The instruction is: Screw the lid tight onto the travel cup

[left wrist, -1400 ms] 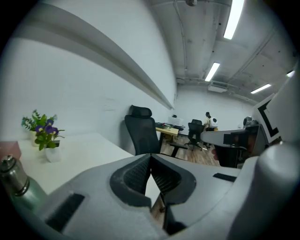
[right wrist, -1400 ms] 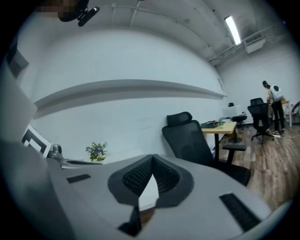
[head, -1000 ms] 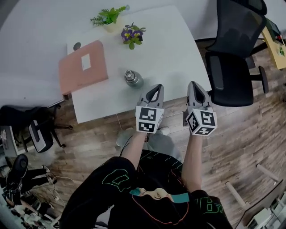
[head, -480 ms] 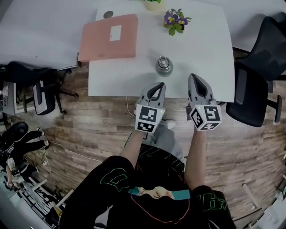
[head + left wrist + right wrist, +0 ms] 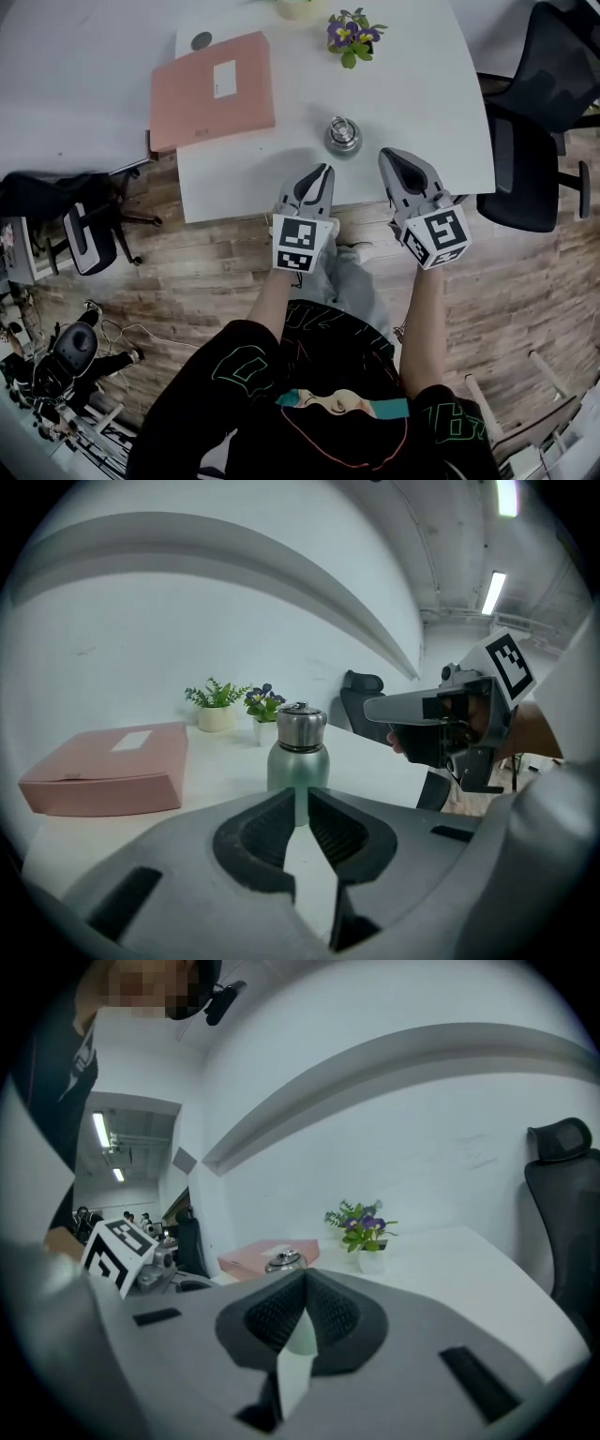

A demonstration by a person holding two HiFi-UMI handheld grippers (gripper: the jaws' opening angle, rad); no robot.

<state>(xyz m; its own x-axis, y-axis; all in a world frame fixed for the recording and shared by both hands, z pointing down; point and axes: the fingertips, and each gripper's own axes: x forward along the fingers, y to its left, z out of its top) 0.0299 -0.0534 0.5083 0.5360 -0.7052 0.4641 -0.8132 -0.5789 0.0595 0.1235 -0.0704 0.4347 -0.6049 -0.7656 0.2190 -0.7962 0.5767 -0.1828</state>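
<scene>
The travel cup (image 5: 343, 137) stands upright near the front edge of the table (image 5: 422, 103), with its lid (image 5: 301, 726) sitting on top. I can't tell how tight the lid is. The left gripper (image 5: 323, 172) is just short of the cup; its jaws have just been opening a crack, with nothing between them. The right gripper (image 5: 385, 155) has its jaws together and empty. Neither touches the cup, so the gripping and twisting look still to come.
</scene>
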